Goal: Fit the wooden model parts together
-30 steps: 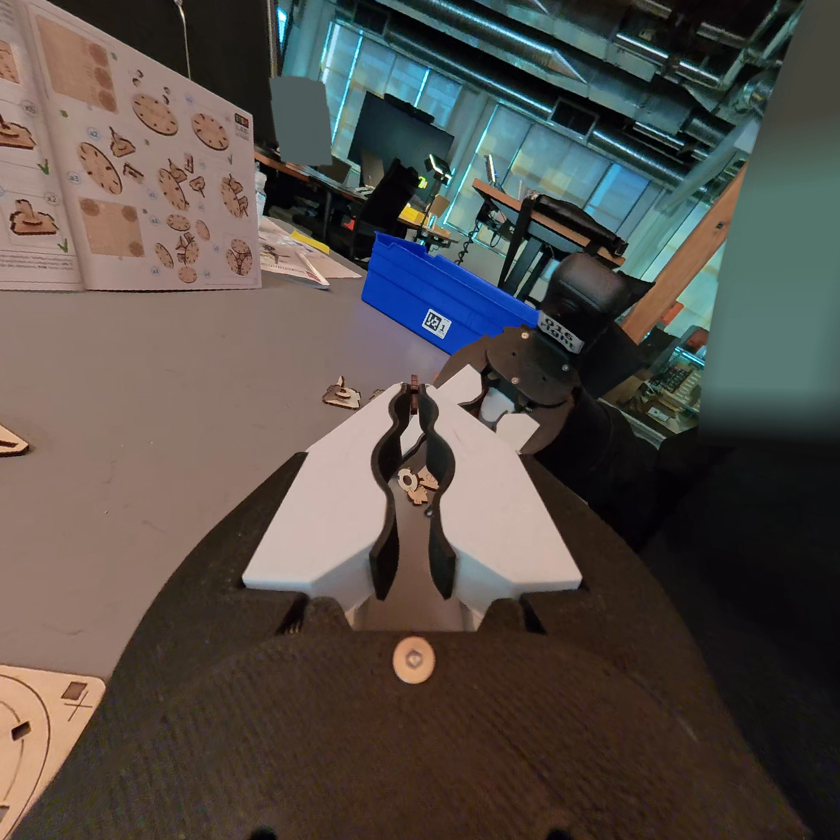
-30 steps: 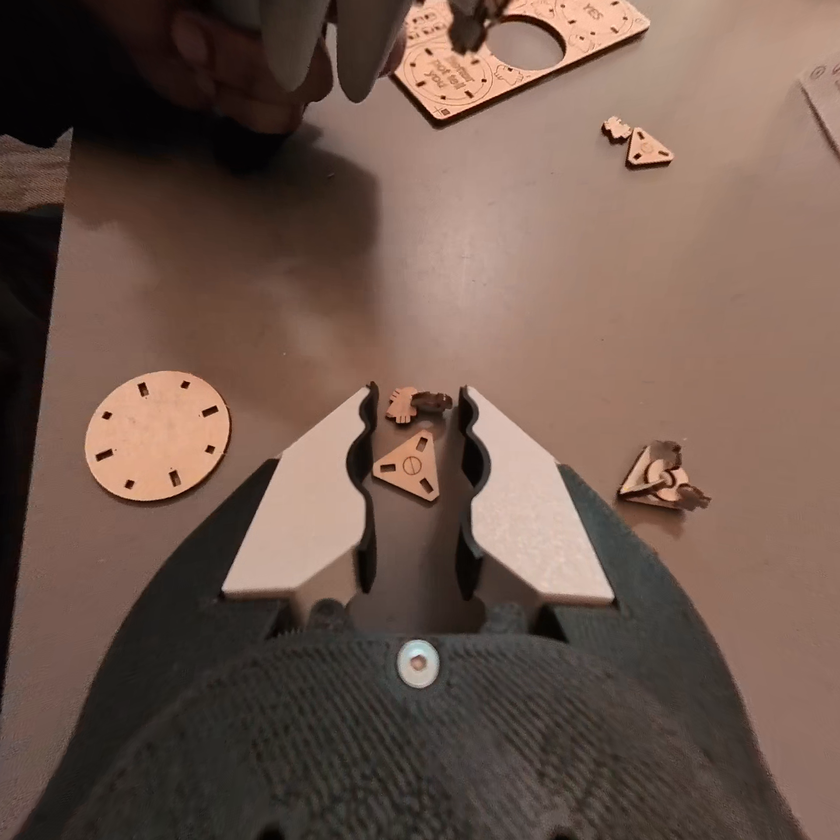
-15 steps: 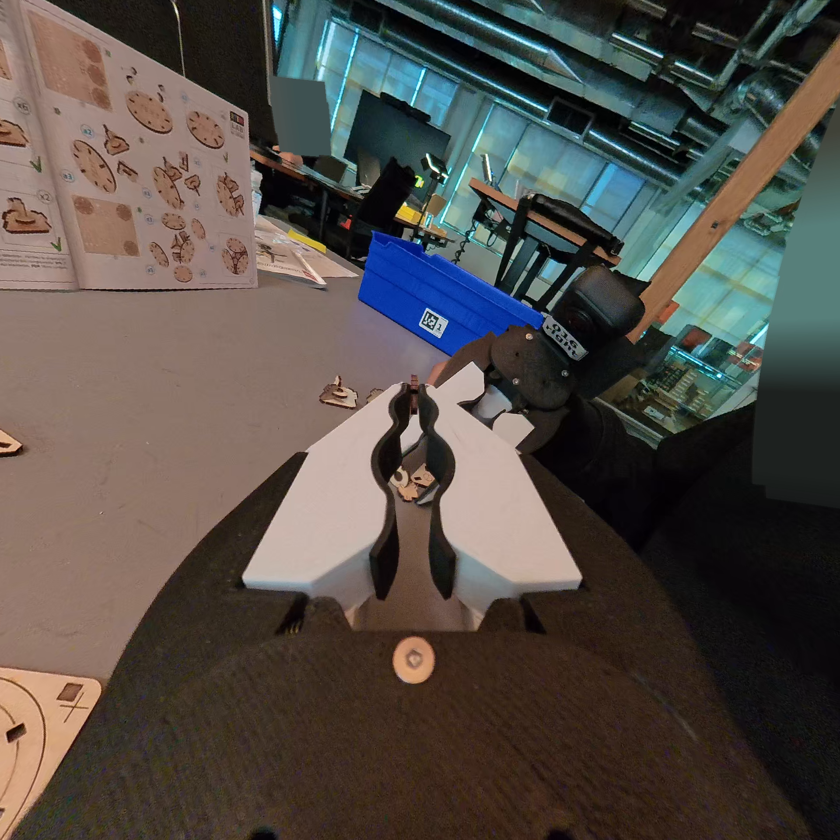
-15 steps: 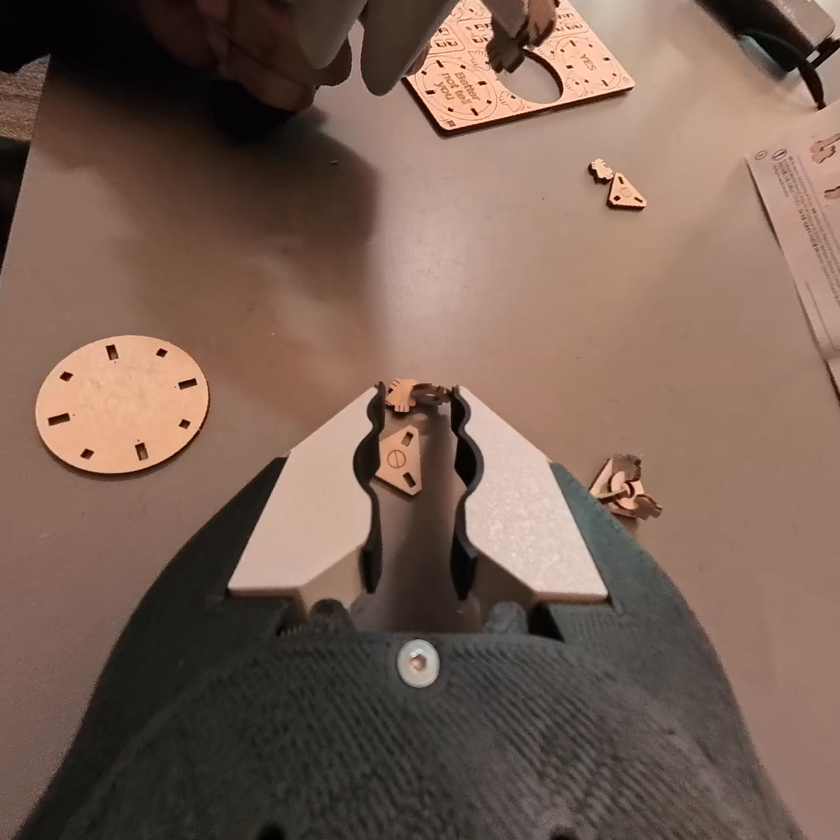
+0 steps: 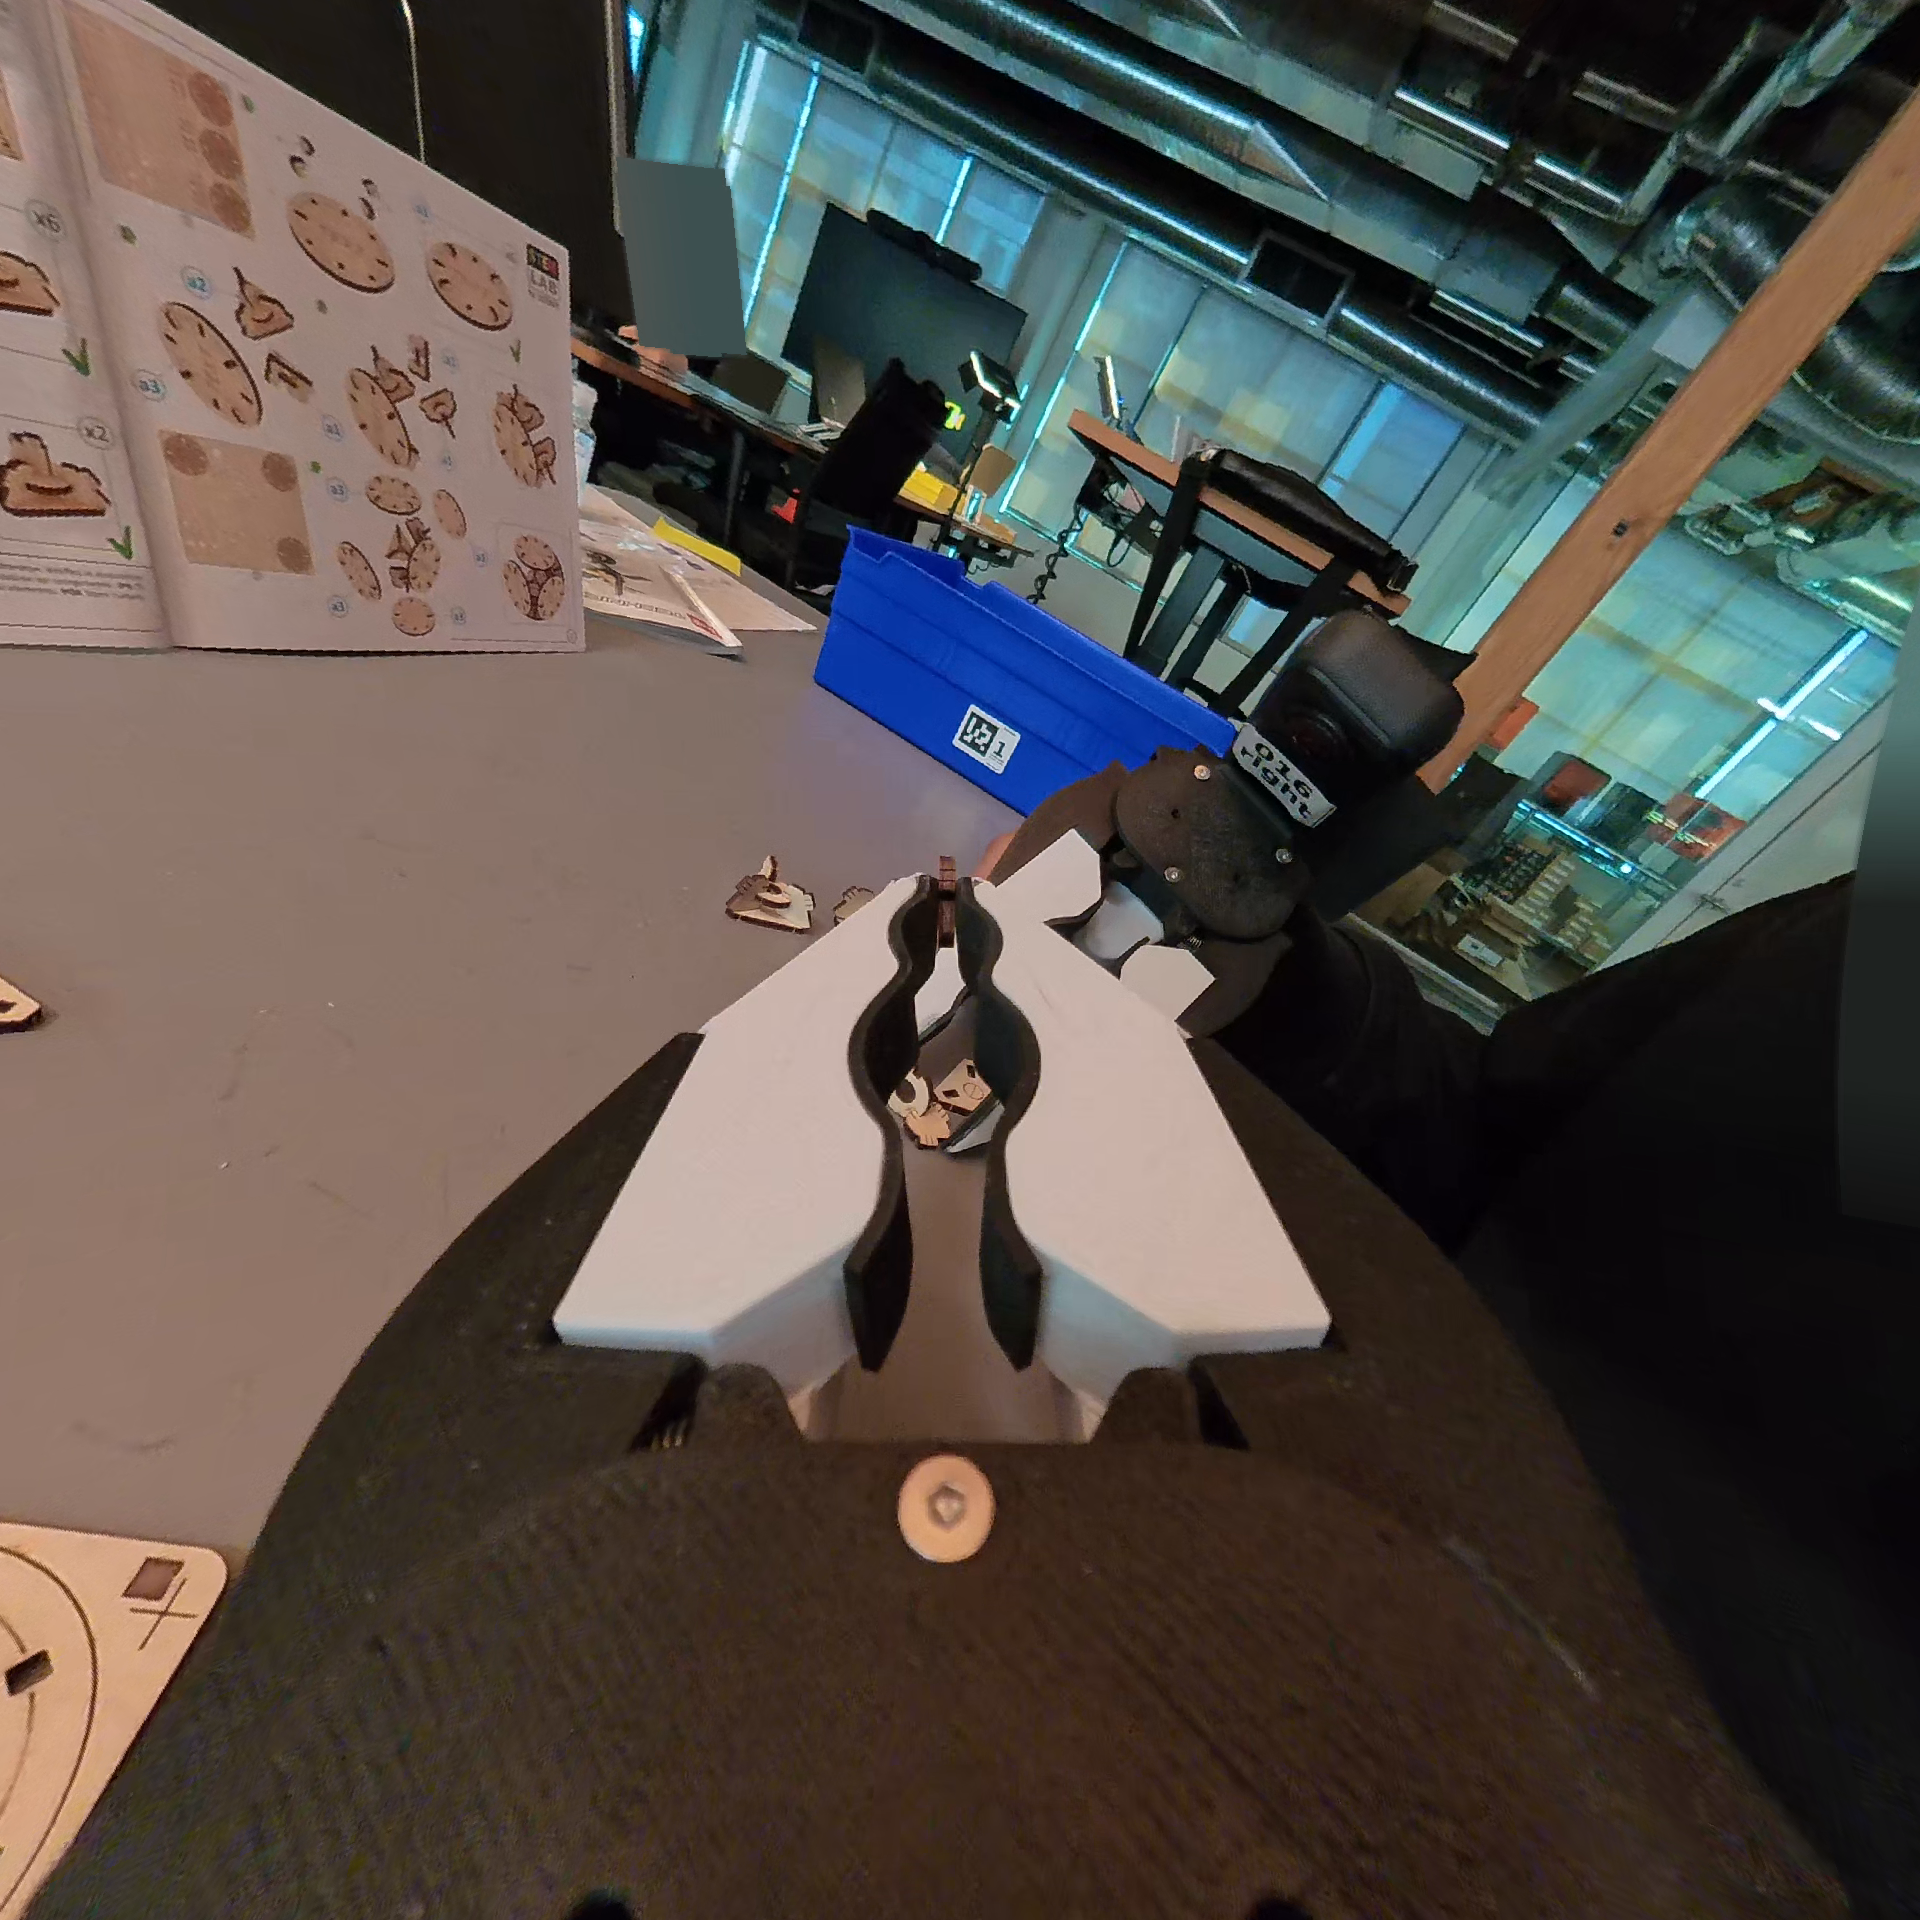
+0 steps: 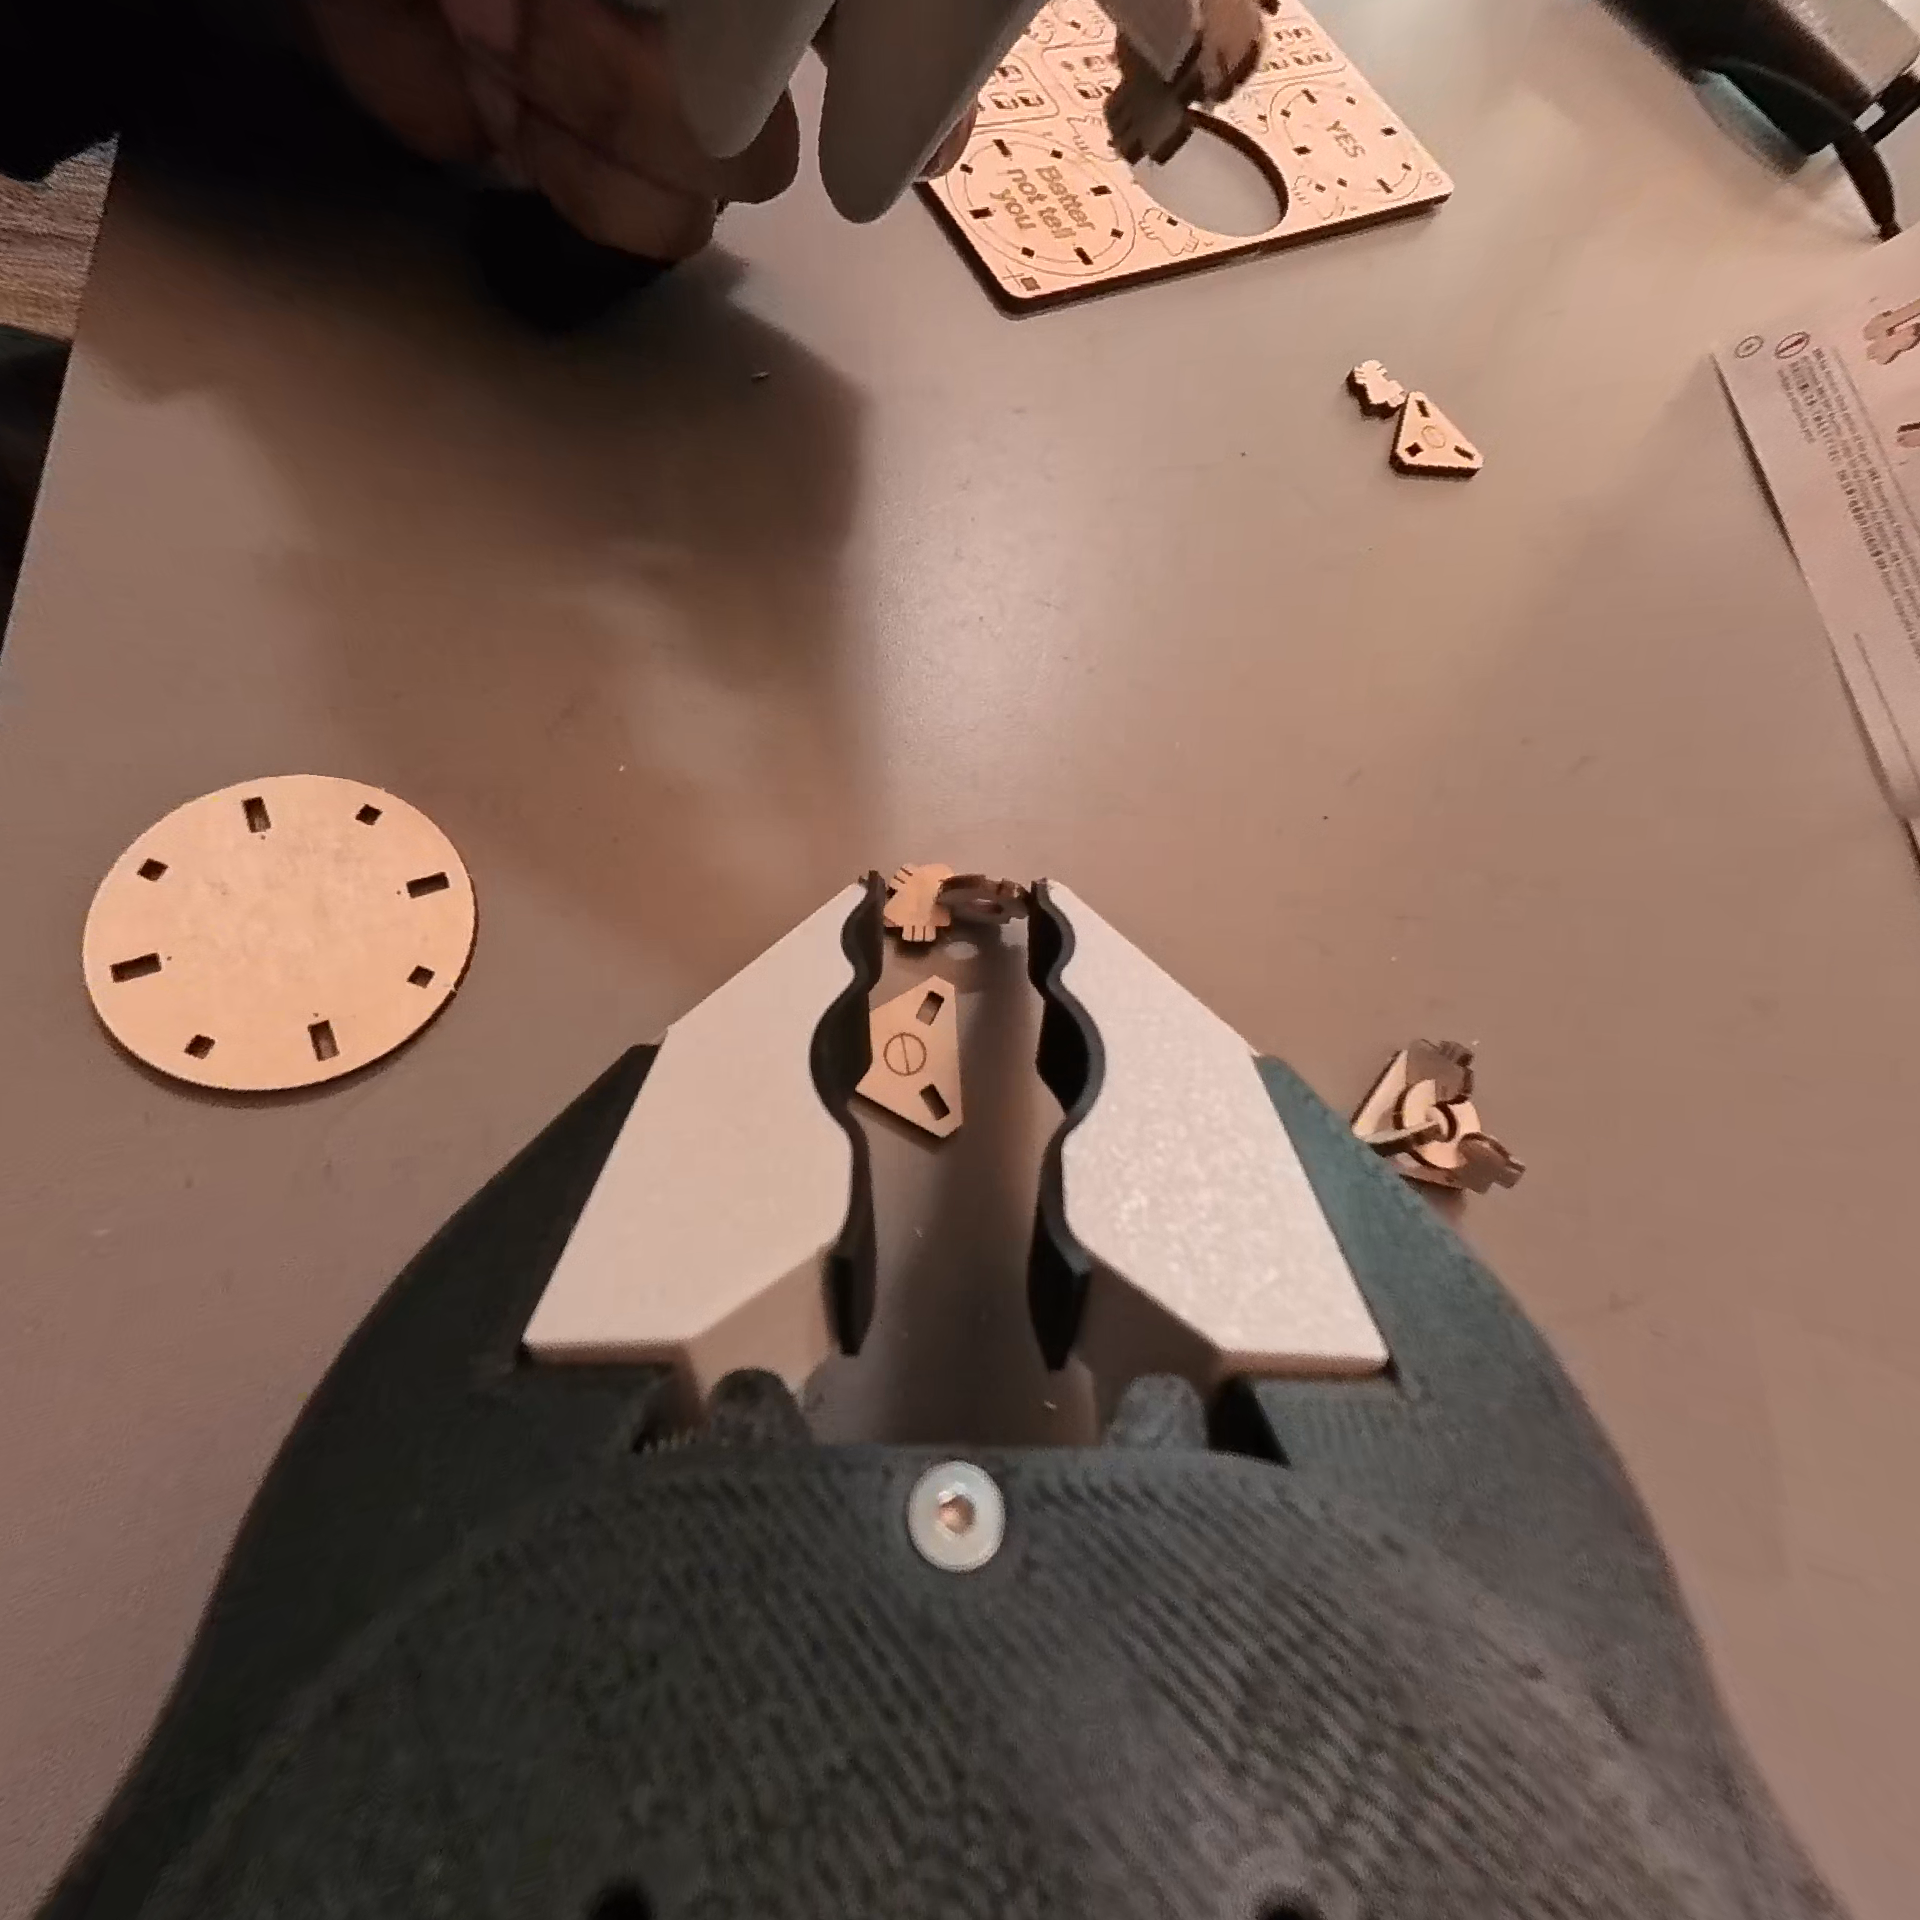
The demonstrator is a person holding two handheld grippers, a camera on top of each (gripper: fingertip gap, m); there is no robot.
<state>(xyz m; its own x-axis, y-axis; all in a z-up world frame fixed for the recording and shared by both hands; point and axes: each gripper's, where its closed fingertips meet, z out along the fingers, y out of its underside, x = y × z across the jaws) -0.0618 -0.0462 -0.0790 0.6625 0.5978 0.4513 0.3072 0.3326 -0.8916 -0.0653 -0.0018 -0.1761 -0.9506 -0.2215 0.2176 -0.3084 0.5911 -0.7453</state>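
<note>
On the grey table (image 6: 1039, 623), a round slotted plywood disc (image 6: 278, 930) lies unfitted. The right gripper (image 6: 956, 914) pinches a small interlocked pair of plywood pieces (image 6: 951, 912). One assembled triangular plywood cluster (image 6: 1434, 1127) rests nearby. The left gripper (image 5: 943, 891) clamps a thin dark plywood piece (image 5: 945, 904) edge-on.

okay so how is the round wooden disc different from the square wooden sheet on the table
The round wooden disc is a loose cut-out piece with only small slots through it; the square wooden sheet is a larger panel with a big round hole and engraved outlines. The disc lies in the open at the near left; the sheet lies at the far side, partly under the left gripper. Both lie flat on the table.
</note>
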